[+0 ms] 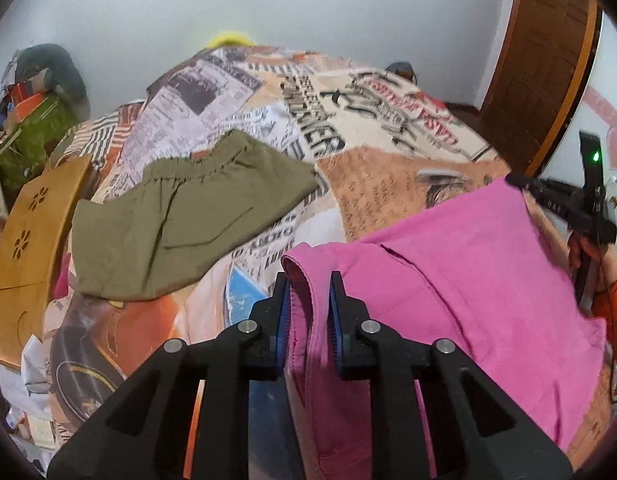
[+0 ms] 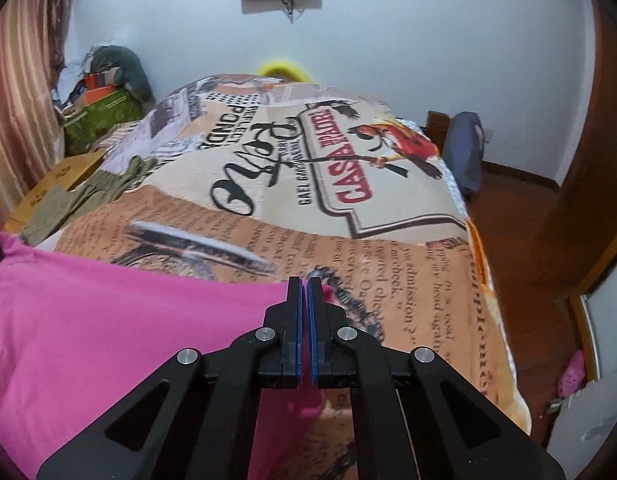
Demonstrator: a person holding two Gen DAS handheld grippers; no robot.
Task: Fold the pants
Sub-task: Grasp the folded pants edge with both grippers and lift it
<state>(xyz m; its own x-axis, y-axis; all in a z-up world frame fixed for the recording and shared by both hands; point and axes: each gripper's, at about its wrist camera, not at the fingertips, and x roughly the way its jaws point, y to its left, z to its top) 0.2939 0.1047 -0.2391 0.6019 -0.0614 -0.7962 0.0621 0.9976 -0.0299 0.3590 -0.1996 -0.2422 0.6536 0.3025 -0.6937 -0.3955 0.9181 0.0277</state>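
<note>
A bed fills both views, covered by one printed blanket (image 2: 388, 240) in cream, orange and brown, its surface busy with newspaper-style lettering and a red "CASA" sign. Across its near end lie the pink pants (image 1: 488, 272), a smooth, thin woven fabric in bright magenta, spread mostly flat with a stitched seam running along the folded edge at the left and a soft ridge of cloth bunched up there. A second garment, one pair of olive green shorts (image 1: 180, 216) with a gathered elastic waistband, lies flat further up the bed to the left, apart from the pink pair.

There are two grippers, both black plastic with blue ribbed pads and round silver pivot pins. The left gripper (image 1: 308, 312) stands narrowed onto the thick folded edge of the pink pants, with the fabric ridge pinched between its pads. The right gripper (image 2: 304, 308) is clamped almost fully together on a thin corner of the same pants at their other end, a sliver of pink showing between and just past the tips. In the left view an orange sleeve (image 1: 616, 300) shows behind that gripper.

One flat tan cardboard box (image 1: 32, 248) with cut-out flower shapes rests at the bed's left edge
</note>
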